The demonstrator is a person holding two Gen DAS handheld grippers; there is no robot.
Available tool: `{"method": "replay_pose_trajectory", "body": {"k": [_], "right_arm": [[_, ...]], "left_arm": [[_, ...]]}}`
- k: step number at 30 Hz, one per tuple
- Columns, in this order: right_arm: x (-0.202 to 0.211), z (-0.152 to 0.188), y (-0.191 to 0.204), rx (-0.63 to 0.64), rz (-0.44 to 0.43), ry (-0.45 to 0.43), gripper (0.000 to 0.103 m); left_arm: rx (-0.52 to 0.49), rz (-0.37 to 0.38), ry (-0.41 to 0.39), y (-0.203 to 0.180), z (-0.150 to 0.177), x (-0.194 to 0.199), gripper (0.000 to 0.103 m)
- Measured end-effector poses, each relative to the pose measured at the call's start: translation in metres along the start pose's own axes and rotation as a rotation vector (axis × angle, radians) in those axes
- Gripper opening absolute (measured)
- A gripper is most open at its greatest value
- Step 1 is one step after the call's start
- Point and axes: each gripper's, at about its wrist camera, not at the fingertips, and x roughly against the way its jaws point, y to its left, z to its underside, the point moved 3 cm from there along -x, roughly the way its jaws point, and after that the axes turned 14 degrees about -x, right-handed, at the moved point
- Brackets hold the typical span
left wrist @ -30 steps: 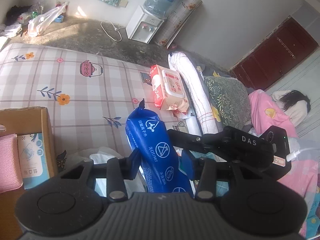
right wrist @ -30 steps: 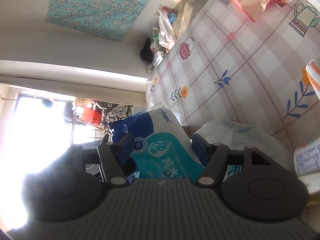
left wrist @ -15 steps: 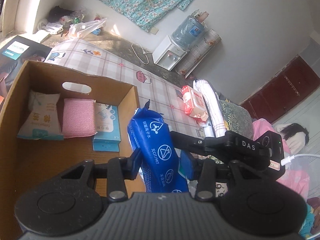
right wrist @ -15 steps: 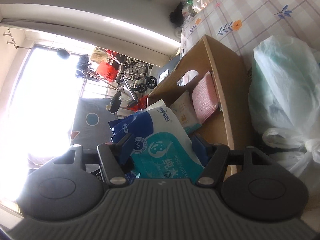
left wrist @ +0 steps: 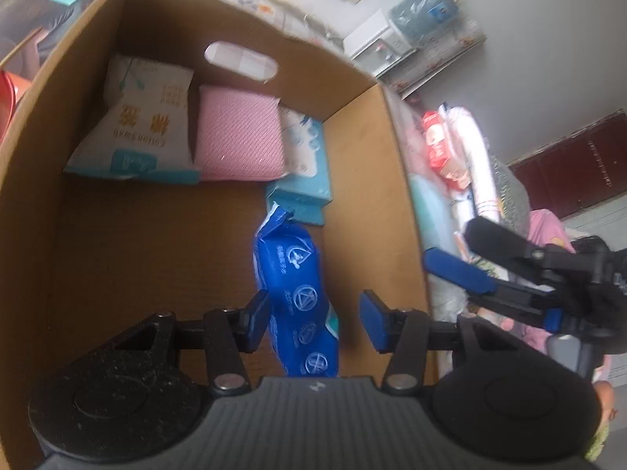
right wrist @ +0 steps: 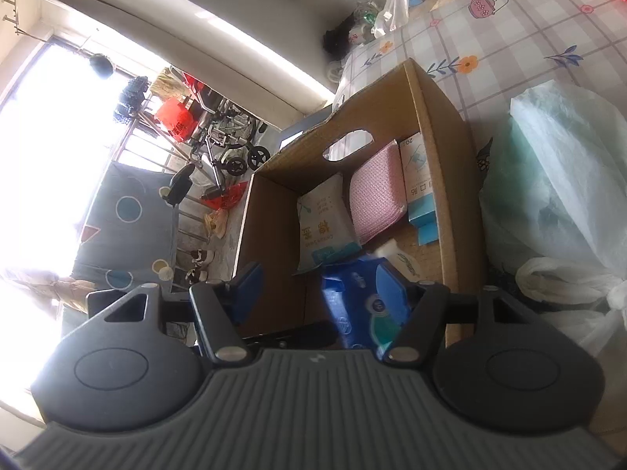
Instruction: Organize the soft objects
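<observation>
Left gripper (left wrist: 314, 320), left wrist view: jaws have just been opening and stand spread; blue wipes pack (left wrist: 296, 297) sits between them, touching the pad on the view's left, clear gap to the other pad. Pack's long axis runs roughly along the fingers, crimped end pointing away from the tool toward the box's far wall; near end is cut off behind the gripper body. Whether pack rests on the box floor: cannot tell.

Right gripper (right wrist: 319, 291), right wrist view: jaws spread wide; blue-and-teal wipes pack (right wrist: 360, 305) lies against the pad on the view's right only, well apart from the other pad. Pack is blurred, lower part hidden by the gripper body, so axis is hard to read. In the left wrist view the right gripper's blue fingers (left wrist: 458, 272) show outside the box's wall on the view's right, w/ no pack seen between them there.

Cardboard box (left wrist: 364, 180): along far wall stand a cotton-swab bag (left wrist: 141, 125), pink pad (left wrist: 239, 137), light blue carton (left wrist: 305, 156). Beside the box, on the checked sheet (right wrist: 521, 27), lies a pale plastic bag (right wrist: 564, 180).
</observation>
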Motion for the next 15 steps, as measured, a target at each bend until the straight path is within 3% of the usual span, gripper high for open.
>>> {"method": "replay_pose_trajectory", "body": {"k": [3, 10, 13, 15], "right_arm": [[0.011, 0.0, -0.003, 0.019, 0.001, -0.029, 0.065], [0.042, 0.007, -0.018, 0.021, -0.025, -0.092, 0.065], [0.05, 0.009, -0.023, 0.019, -0.035, -0.113, 0.065], [0.054, 0.01, -0.025, 0.022, -0.037, -0.127, 0.065]], "left_arm": [[0.051, -0.05, 0.073, 0.017, 0.007, -0.023, 0.049], [0.084, -0.115, 0.103, 0.025, 0.006, -0.028, 0.056], [0.087, -0.158, 0.079, 0.027, 0.001, -0.021, 0.06], [0.083, -0.191, 0.044, 0.025, -0.002, -0.013, 0.067]]}}
